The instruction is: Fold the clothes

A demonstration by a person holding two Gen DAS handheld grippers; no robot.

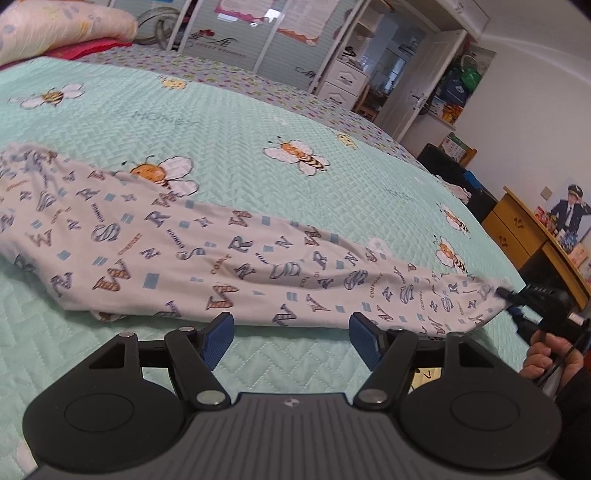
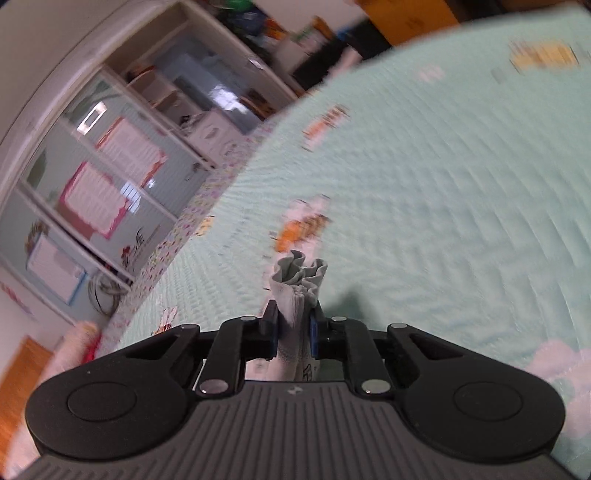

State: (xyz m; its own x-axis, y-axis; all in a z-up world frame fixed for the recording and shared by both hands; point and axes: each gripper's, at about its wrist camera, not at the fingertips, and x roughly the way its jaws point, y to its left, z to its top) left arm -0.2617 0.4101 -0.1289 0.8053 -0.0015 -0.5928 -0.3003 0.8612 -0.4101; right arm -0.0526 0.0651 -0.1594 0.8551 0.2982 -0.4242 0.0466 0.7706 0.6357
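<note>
A long white garment [image 1: 207, 254] printed with letters lies stretched across the mint-green bed cover [image 1: 236, 129]. My left gripper [image 1: 291, 332] hovers open just before its near edge, with nothing between the blue pads [image 1: 218, 338]. At the garment's right end my right gripper [image 1: 504, 293] pinches the fabric tip, a hand [image 1: 546, 356] holding its handle. In the right wrist view the right gripper [image 2: 294, 328] is shut on a bunched fold of that garment [image 2: 299, 280], which sticks up past the pads. That view is blurred.
A pillow [image 1: 55, 26] lies at the bed's far left. Wardrobe doors [image 1: 258, 33] and white drawers [image 1: 343, 81] stand beyond the bed. A wooden cabinet [image 1: 524, 229] and dark boxes [image 1: 450, 170] sit off the right side of the bed.
</note>
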